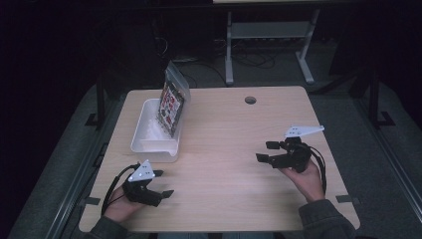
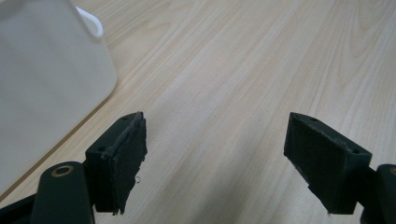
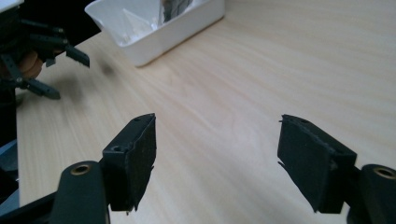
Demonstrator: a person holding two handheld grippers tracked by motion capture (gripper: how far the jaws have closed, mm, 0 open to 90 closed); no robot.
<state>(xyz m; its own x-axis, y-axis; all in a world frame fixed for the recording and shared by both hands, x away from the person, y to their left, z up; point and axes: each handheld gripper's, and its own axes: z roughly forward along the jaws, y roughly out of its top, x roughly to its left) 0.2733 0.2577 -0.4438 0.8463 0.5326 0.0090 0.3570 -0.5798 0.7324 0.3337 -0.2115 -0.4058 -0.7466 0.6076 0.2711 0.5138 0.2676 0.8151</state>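
Two tools: left tool (image 1: pixel 163 183) and right tool (image 1: pixel 266 151), jaws spread, empty.
Tub: white tub (image 1: pixel 144 142) holds upright packet (image 1: pixel 170 107), near left tool.

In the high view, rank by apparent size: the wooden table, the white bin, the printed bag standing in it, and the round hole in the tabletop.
Largest to smallest:
1. wooden table
2. white bin
3. printed bag, which leans against the bin's far right wall
4. round hole

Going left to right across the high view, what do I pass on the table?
Left hand-held gripper → white bin → printed bag standing in the bin → round hole in the tabletop → right hand-held gripper.
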